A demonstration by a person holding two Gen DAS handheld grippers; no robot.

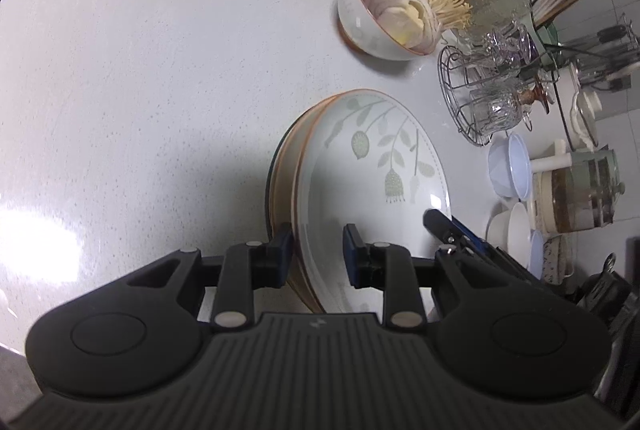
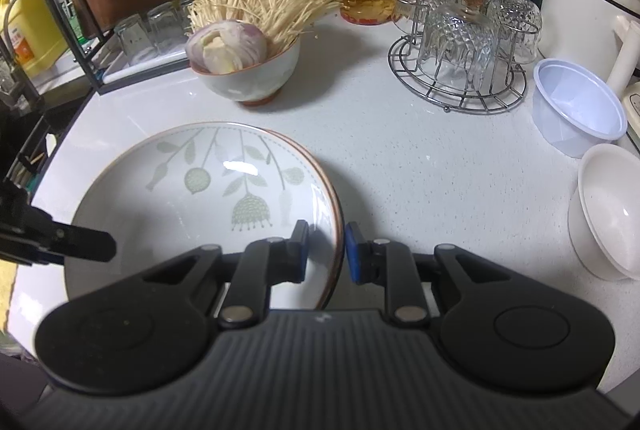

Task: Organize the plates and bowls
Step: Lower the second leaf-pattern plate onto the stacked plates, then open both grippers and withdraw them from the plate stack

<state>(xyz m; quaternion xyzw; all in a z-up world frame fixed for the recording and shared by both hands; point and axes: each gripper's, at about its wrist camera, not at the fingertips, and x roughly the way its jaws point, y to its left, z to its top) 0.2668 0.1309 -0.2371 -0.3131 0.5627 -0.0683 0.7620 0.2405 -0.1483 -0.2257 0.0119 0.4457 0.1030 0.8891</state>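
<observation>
- The stack of plates (image 2: 208, 190) sits on the white surface (image 2: 400, 158), near side, with the top plate shifted left of the one under it
- The right hand-held gripper (image 2: 326, 250) straddles the stack's right rim, jaws narrow; they look closed on it, though pad contact is hard to confirm
- The left hand-held gripper (image 1: 318, 250) straddles the opposite rim, one finger outside the stack, one over the top plate, jaws slightly parted and not pressing
- Risk: lifting on an uneven grip could slide the offset top plate off
- A swing far could knock the bowl of mushrooms and onion (image 2: 250, 70) or the glass rack (image 2: 460, 70)
</observation>
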